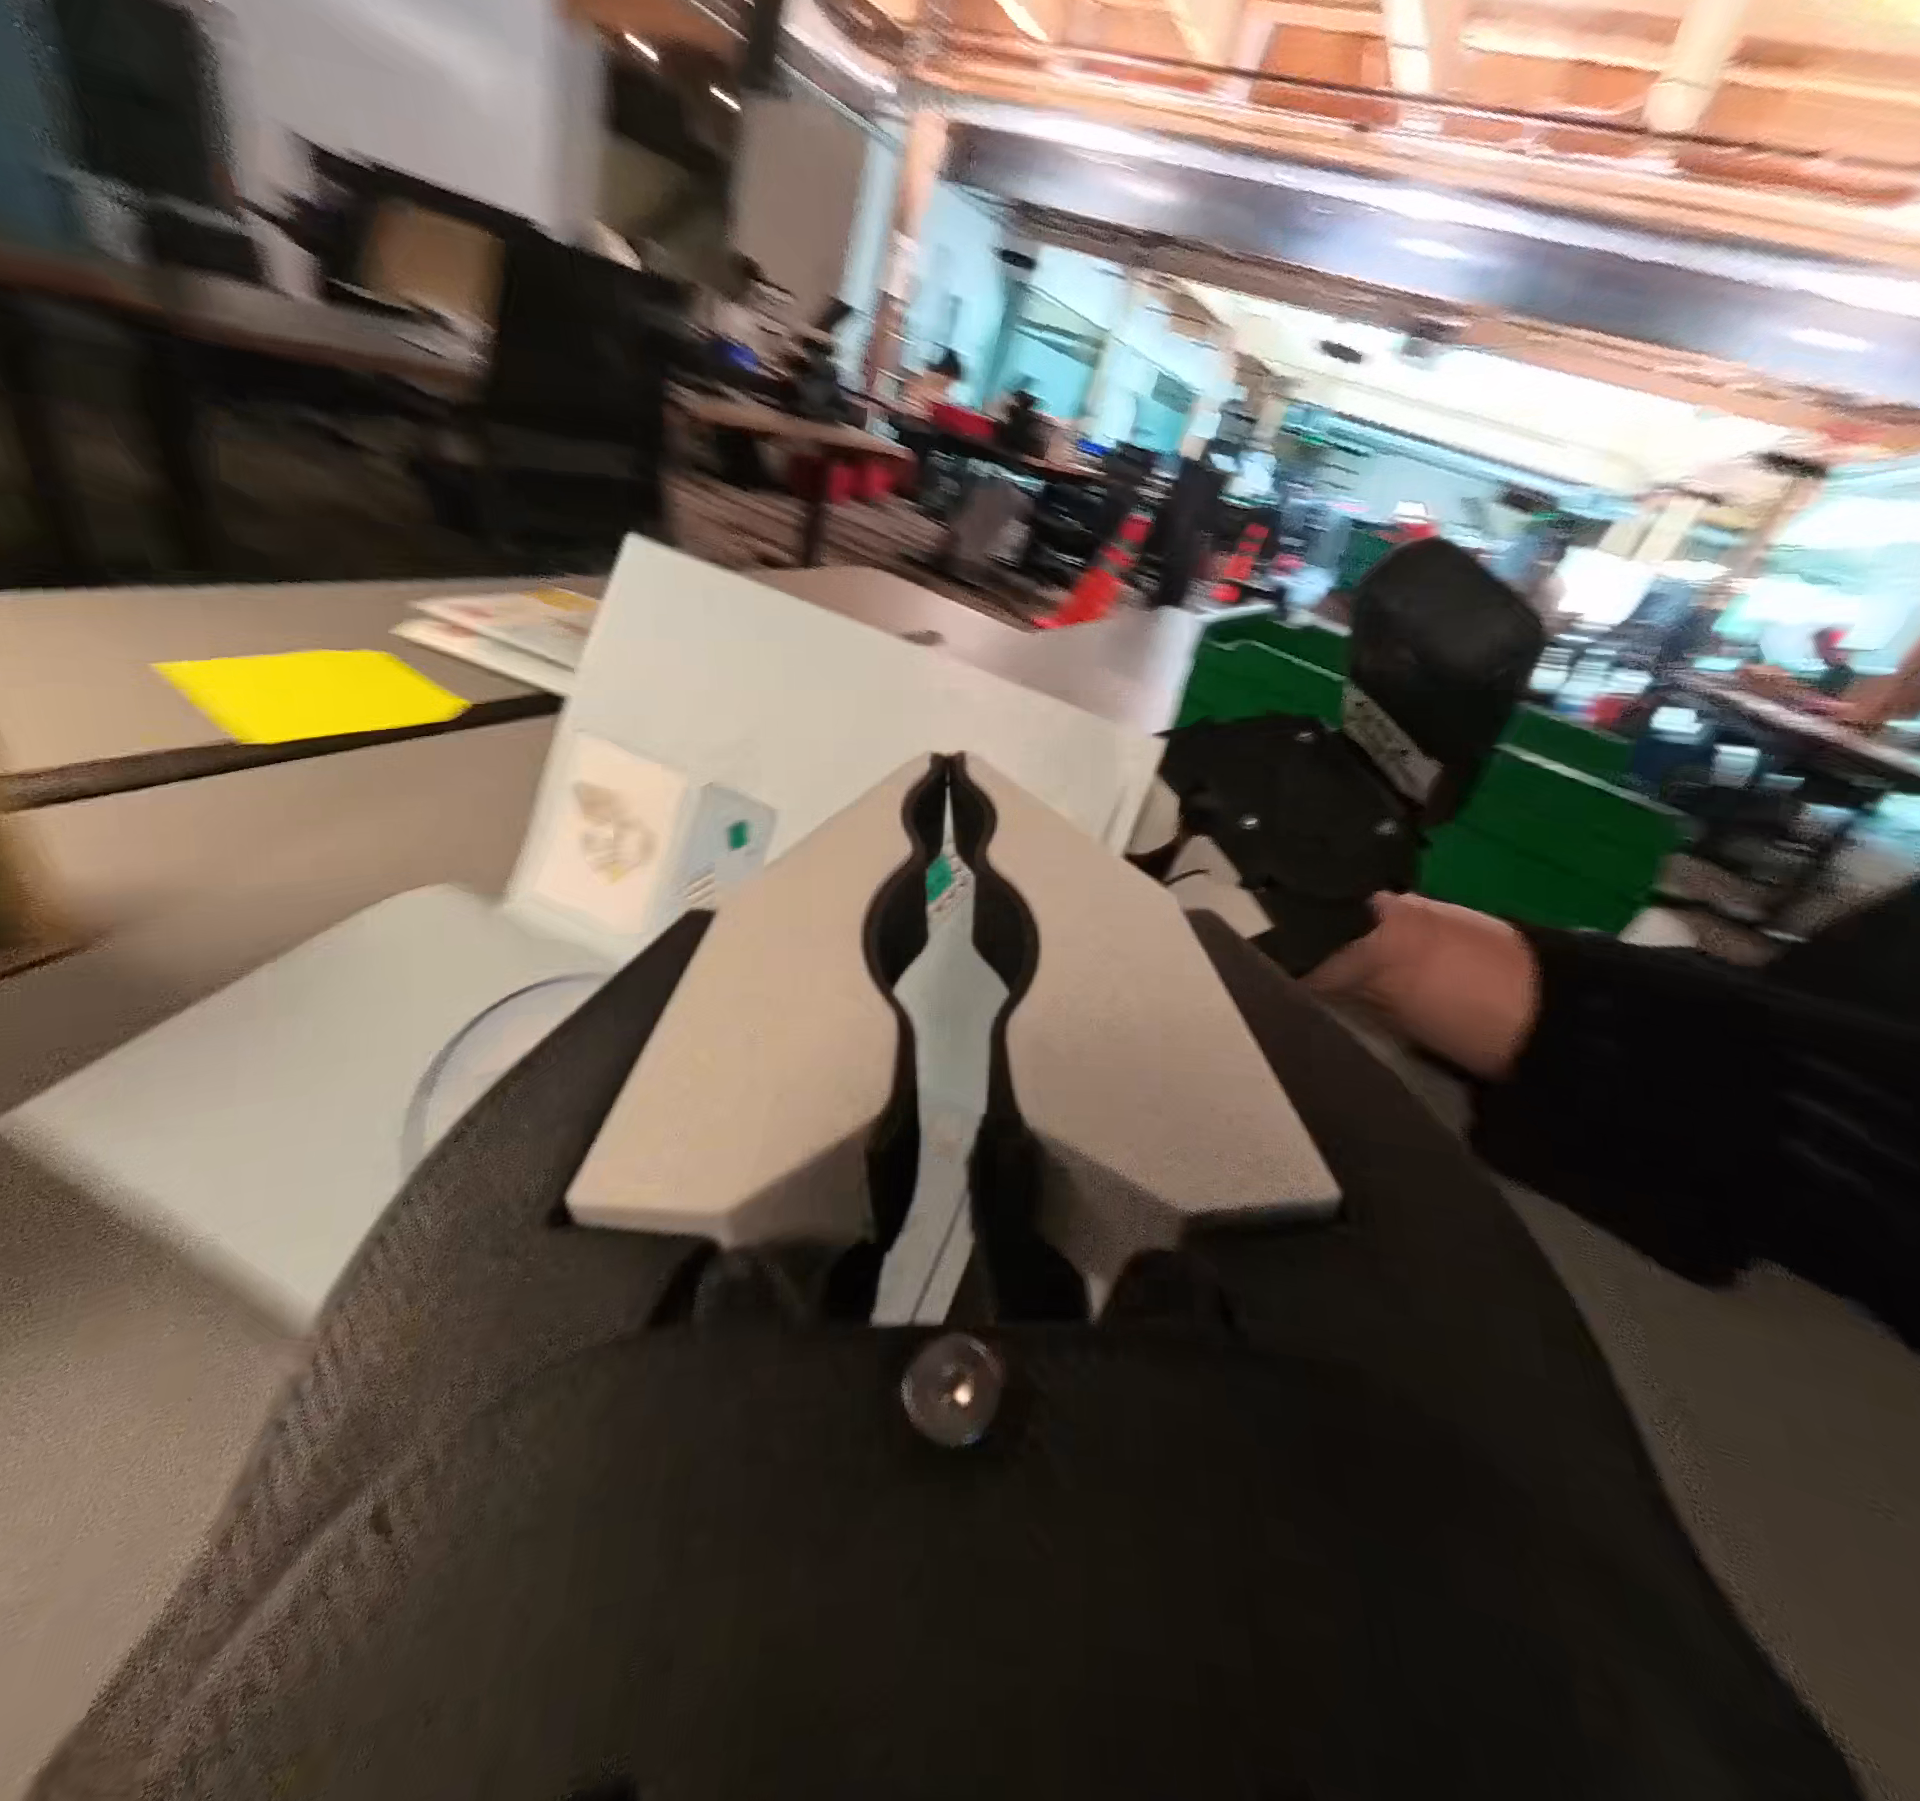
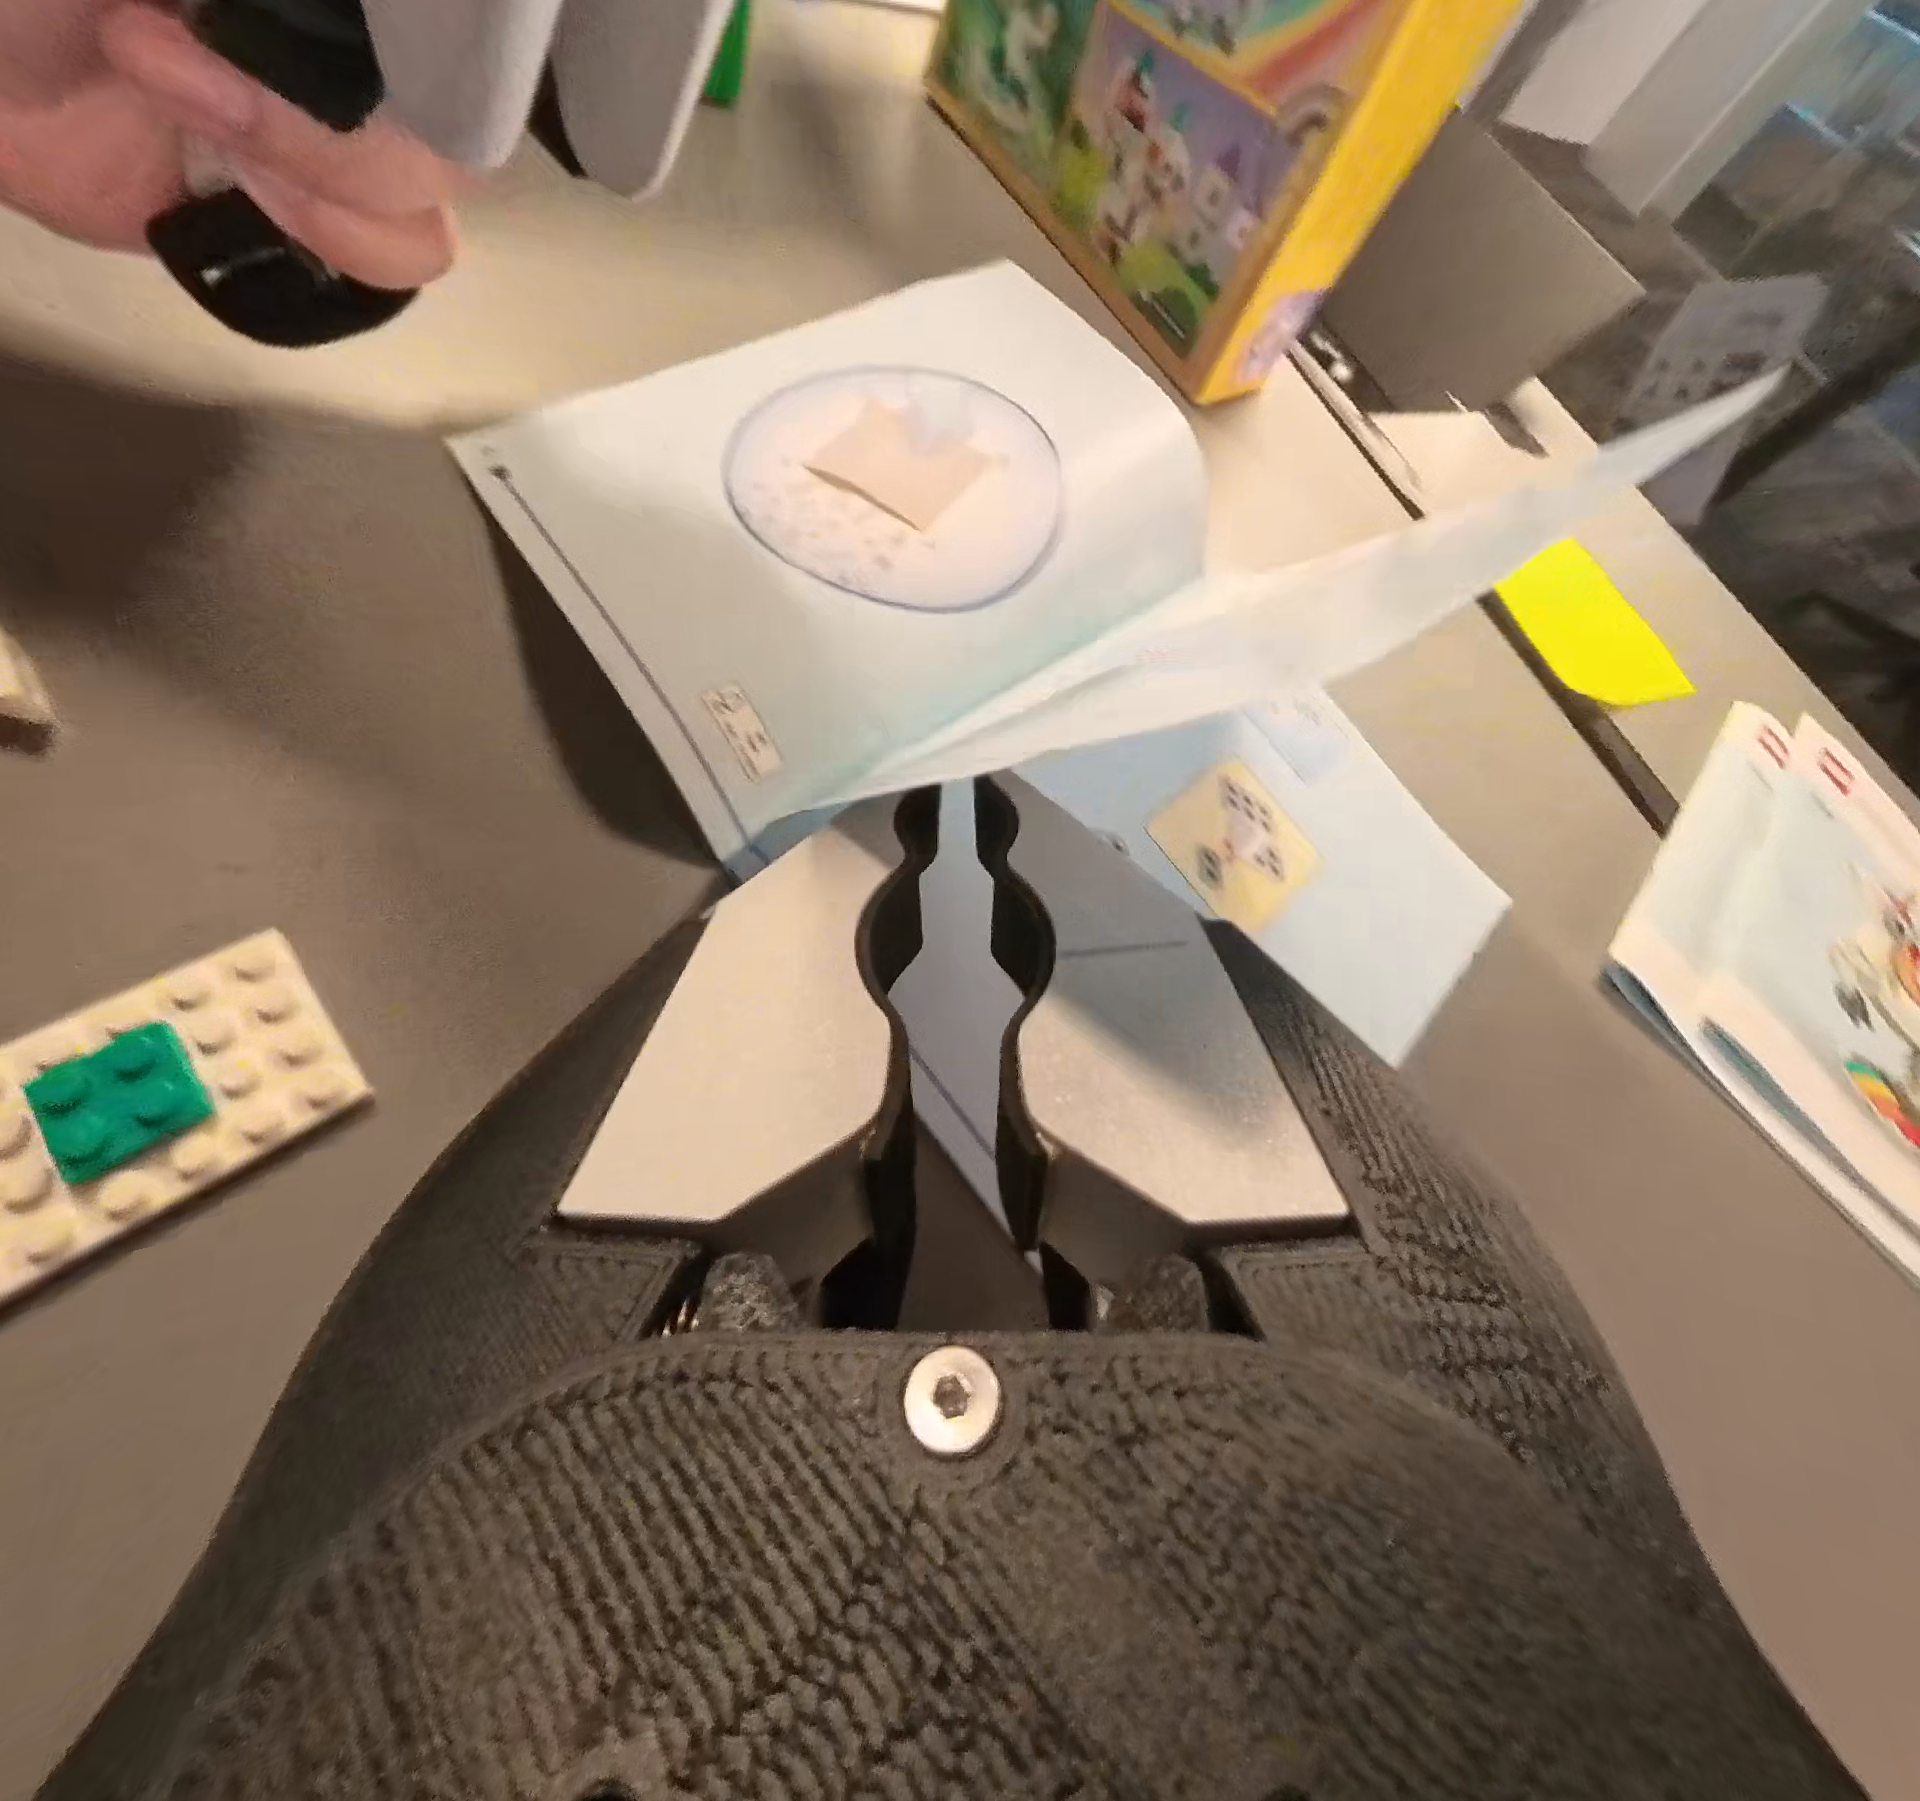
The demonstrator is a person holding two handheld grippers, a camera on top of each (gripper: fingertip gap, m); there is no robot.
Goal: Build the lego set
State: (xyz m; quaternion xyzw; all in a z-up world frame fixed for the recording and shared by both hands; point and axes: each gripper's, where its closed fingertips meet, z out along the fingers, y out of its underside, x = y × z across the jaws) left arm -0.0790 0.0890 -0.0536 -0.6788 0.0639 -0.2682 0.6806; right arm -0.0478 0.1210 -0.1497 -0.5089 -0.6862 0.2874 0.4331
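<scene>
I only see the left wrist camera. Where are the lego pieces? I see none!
Observer: On the table beside the right gripper, there's a white plate with a green plate stuck on it.
Operator: Is there a picture box?
Observer: Yes, a yellow box stands behind the open booklet.
Operator: Is a page up in the air?
Observer: One page is lifted off the booklet, with its edge at the right gripper's tips. I cannot tell whether they pinch it.
</scene>
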